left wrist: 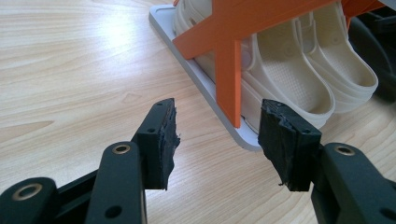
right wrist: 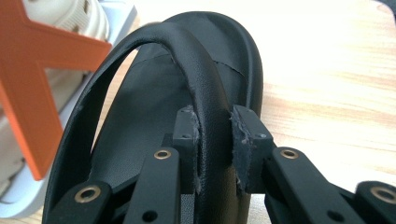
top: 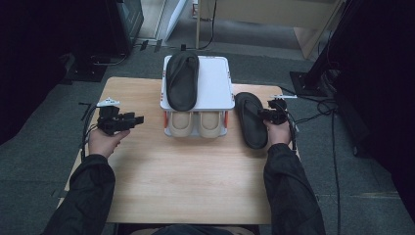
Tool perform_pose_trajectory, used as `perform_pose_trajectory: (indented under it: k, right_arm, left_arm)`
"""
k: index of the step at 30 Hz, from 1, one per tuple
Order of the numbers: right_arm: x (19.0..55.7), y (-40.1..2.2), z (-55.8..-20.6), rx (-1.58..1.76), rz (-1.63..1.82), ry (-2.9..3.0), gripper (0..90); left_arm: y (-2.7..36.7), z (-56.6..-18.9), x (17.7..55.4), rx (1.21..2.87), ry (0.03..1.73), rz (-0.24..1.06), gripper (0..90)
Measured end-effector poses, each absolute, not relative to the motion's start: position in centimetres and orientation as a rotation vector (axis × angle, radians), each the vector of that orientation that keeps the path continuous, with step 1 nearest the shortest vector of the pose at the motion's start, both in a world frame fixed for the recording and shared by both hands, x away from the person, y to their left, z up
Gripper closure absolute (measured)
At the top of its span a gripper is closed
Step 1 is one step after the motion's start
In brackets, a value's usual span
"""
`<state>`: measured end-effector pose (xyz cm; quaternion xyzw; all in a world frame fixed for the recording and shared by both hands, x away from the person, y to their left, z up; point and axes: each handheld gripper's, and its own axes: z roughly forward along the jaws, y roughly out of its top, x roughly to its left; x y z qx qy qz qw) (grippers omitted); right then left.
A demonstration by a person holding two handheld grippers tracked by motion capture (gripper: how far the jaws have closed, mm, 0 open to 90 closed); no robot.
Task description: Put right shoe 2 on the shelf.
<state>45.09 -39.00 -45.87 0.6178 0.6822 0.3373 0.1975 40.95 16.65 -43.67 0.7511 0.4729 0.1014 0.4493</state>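
Black sandal (top: 252,120) strap sits clamped in the right gripper (top: 270,115) jaws; next, lift it onto the rack (top: 218,81) top beside its mate (top: 183,81). Left gripper (top: 131,120) jaws stand apart, idle.

Grey carpet floor (top: 44,147); light wooden table (top: 191,181); dark surroundings

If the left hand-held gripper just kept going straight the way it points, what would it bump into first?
Probably the shoe rack: the open left hand-held gripper points at its orange side brace and grey base edge, with the beige clogs just behind. Depth is hard to judge.
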Motion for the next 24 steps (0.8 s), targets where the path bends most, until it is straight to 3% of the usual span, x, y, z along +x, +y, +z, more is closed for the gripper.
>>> perform_pose_trajectory:
  k: [24]
  right_arm:
    - [45.3, -38.3, -39.5, 1.729, 0.991, 1.869, 72.7]
  left_arm:
    - [15.9, -43.7, 41.7, 1.852, 1.154, 0.211, 47.1]
